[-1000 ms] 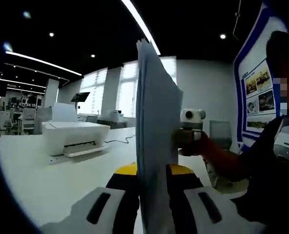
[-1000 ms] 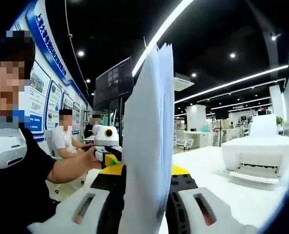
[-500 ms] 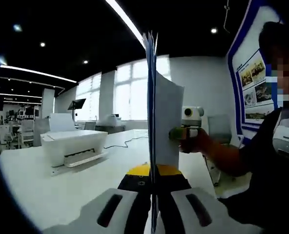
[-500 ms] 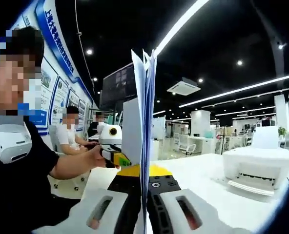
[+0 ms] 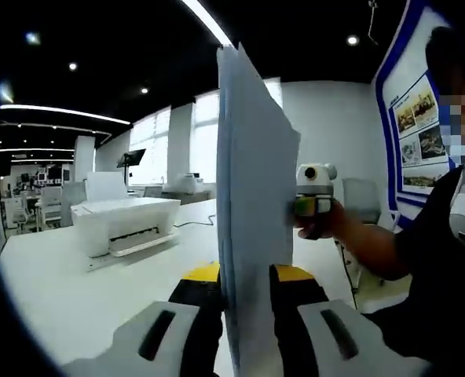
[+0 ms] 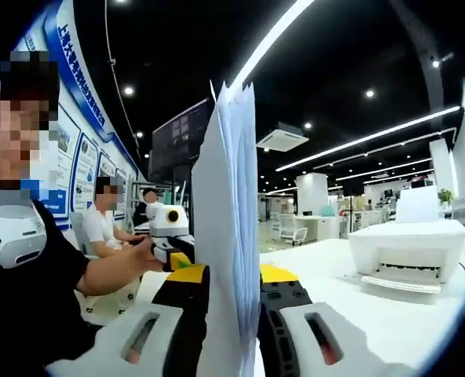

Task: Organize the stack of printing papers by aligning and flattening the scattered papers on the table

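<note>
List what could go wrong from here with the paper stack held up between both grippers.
1. The sheets' top edges fan apart unevenly on the paper stack, so loose sheets could slip out when tapped on the table.
2. The left gripper and right gripper pinch opposite ends; uneven squeezing might buckle or crease the upright stack.

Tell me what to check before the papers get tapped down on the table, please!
1. Left gripper shut on the paper stack: ok.
2. Right gripper shut on the same stack: ok.
3. Stack standing upright: ok.
4. Sheet edges lined up at the top: not ok, some corners stick out unevenly.
5. Bottom edge touching the table: cannot tell, the jaws hide it.
6. Printer clear of the stack: ok, it sits off to the side.
</note>
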`<state>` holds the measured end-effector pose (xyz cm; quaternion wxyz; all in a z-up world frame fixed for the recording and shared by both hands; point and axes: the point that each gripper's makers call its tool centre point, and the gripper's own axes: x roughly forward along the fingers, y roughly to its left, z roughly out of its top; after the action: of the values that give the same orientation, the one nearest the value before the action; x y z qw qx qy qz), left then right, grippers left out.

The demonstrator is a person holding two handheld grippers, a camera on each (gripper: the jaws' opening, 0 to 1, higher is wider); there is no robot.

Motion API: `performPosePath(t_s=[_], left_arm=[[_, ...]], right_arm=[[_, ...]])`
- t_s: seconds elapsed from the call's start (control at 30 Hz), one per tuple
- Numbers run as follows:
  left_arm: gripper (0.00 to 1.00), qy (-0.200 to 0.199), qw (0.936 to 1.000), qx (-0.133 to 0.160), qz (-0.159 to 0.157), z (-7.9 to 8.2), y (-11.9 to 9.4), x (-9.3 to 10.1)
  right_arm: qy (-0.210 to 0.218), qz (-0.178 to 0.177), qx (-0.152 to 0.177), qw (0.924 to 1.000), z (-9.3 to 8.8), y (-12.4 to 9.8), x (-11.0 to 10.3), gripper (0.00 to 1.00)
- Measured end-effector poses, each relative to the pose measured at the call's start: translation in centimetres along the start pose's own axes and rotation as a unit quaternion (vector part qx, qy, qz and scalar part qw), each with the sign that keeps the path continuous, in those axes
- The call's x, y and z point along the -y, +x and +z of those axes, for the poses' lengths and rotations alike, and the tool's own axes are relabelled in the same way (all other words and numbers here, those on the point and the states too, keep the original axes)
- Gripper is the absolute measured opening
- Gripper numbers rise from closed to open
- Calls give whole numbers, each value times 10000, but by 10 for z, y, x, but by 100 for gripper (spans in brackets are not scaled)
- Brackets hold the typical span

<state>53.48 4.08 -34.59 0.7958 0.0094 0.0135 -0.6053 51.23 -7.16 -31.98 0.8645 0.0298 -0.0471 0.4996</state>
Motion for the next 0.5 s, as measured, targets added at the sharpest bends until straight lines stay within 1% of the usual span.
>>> performPosePath(t_s=[0.03,0.07,0.1,0.13,0.17,0.2,0.27,0.37,0.5], left_arm=[[25,-26,10000,9,6,1,0,-1],[22,-32,10000,25,3,1,-1,-1],[17,-37,10000,38,1,2,-1,-2],[7,-45,10000,37,-26,2,-1,-1],[7,-119,9999,17,-119,1,0,3],[7,-195,9998,11,-81,2,1,1],[6,-218,9996,-11,-156,1,1,4],[6,-74,9999,10,-91,1,2,2],[6,-159,9998,33,-76,2,-1,0]], right_arm=[[-11,-8,-11,10000,-1,-1,1,16],[-13,-16,-22,10000,-3,-2,1,12],[-60,16,-39,10000,-4,-3,1,5],[-44,161,-24,9999,-4,-3,-4,0],[34,195,14,9998,-3,-1,-5,0],[26,147,-14,9999,-4,-1,-4,0],[25,99,-33,9999,-4,-1,-2,0],[-10,107,-13,9999,-4,-1,-1,0],[56,189,-3,9998,-2,0,-6,0]])
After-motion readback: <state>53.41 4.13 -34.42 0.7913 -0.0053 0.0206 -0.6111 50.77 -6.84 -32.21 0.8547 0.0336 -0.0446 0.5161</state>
